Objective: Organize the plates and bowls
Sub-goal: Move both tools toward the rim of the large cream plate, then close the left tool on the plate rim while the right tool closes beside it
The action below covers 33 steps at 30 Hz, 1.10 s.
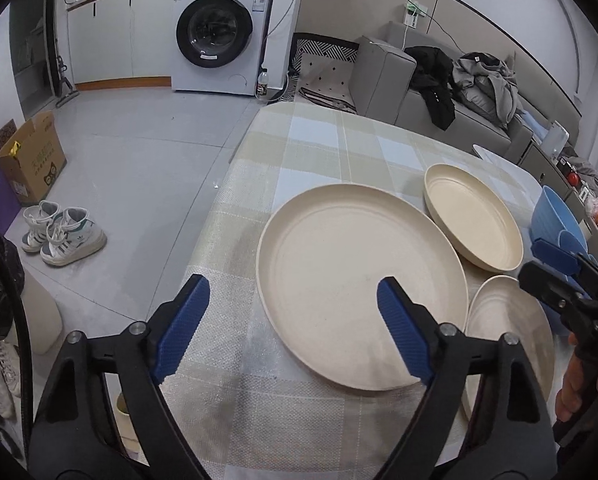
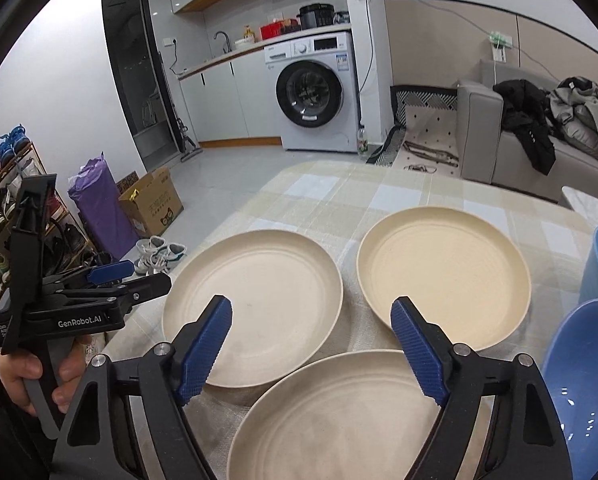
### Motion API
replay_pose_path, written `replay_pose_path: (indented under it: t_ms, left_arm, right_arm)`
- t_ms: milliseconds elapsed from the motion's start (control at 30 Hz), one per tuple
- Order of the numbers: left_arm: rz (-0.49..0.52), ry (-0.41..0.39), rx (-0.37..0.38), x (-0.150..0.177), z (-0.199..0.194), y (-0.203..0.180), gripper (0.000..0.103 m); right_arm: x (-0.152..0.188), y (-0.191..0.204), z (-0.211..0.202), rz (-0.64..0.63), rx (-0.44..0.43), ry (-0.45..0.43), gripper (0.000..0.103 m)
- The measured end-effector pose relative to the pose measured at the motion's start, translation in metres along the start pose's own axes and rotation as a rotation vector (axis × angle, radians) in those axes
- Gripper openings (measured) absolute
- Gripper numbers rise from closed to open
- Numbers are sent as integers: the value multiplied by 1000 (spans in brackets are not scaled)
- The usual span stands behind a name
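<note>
Cream round plates (image 2: 255, 304) and glossy blue bowls (image 2: 583, 364).

Matt cream plates (image 2: 255, 304) (speckled), glossy blue bowl (image 2: 579, 380), woven checked tablecloth (image 1: 319, 148).

three cream plates (image 2: 255, 304) and two blue bowls (image 2: 587, 376) lie upright

The left claw (image 1: 293, 304) hangs with its blue pads wide apart above the near-left rim of a large cream plate (image 1: 355, 264), nothing between them. The plate lies on a checked surface (image 1: 319, 140). A smaller cream plate (image 1: 475, 216) sits far right of it, and a third plate (image 1: 511, 320) near right. The right claw (image 1: 555, 258) enters at the right edge, beside blue bowls (image 1: 551, 216).
</note>
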<state>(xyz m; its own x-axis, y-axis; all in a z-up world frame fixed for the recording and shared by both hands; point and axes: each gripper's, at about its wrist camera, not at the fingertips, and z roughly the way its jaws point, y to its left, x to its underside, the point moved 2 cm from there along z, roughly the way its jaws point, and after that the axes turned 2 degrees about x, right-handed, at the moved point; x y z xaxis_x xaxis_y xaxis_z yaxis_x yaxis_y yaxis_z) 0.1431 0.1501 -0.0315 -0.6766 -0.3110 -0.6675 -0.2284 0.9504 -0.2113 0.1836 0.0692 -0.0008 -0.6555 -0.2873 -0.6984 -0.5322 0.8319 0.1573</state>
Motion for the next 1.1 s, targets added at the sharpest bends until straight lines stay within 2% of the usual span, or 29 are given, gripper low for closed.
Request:
replay_pose_path:
  t_ms: [100, 300, 367, 433, 500, 600, 700, 833, 967, 1100]
  left_arm:
    - [-2, 17, -9, 2, 10, 2, 81]
    - [-16, 66, 7, 7, 35, 4, 71]
    - [-18, 85, 8, 9, 42, 4, 67]
    - [-22, 100, 8, 10, 48, 4, 65]
    - [-22, 109, 9, 11, 54, 4, 64]
    - [-16, 120, 1, 12, 60, 3, 57]
    - [-23, 124, -2, 12, 67, 3, 51]
    - [-27, 139, 0, 13, 70, 5, 37]
    - [-45, 146, -21, 14, 73, 8, 24]
    - [-26, 146, -37, 14, 75, 6, 21]
  right_arm:
    - [3, -3, 18, 7, -9, 39, 84]
    - [7, -6, 56, 23, -30, 112, 70]
    - [8, -8, 67, 34, -35, 128, 62]
    - [9, -10, 73, 43, -40, 139, 62]
    - [10, -11, 78, 53, -39, 156, 58]
    - [11, -12, 89, 62, -37, 176, 56]
    - [11, -11, 95, 64, -25, 187, 51]
    - [13, -7, 96, 53, -17, 196, 45]
    - [14, -7, 94, 44, 18, 198, 33]
    - [16, -8, 92, 37, 37, 187, 28]
